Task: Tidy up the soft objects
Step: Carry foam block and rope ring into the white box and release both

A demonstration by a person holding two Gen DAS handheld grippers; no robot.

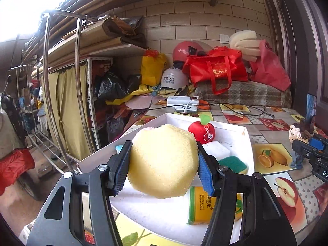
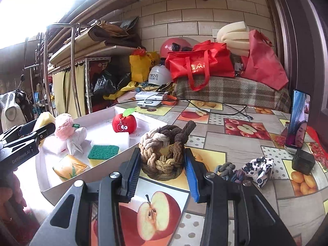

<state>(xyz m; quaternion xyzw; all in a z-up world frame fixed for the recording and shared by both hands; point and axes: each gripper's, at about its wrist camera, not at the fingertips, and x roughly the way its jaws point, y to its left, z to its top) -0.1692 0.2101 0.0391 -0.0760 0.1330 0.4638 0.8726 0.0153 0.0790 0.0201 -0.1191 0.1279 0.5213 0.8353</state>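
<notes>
My left gripper [image 1: 164,164] is shut on a round yellow sponge [image 1: 164,162] and holds it above the white tray [image 1: 249,141]. The tray holds a red plush apple [image 1: 202,132], a white foam block [image 1: 217,148], a green-and-yellow scouring pad [image 1: 233,164] and a yellow packet [image 1: 199,207]. In the right wrist view my right gripper [image 2: 163,166] is closed around a braided brown-and-cream rope bundle [image 2: 164,149] resting on the table. A pink plush [image 2: 64,126] lies in the tray [image 2: 127,149].
A blue-grey knotted rope [image 2: 226,169] and a black-and-white scrunchie [image 2: 259,169] lie right of the right gripper. A phone [image 2: 298,119] stands upright at the far right beside a black cube [image 2: 303,162]. Cables and a power bank [image 2: 151,96] lie behind the tray.
</notes>
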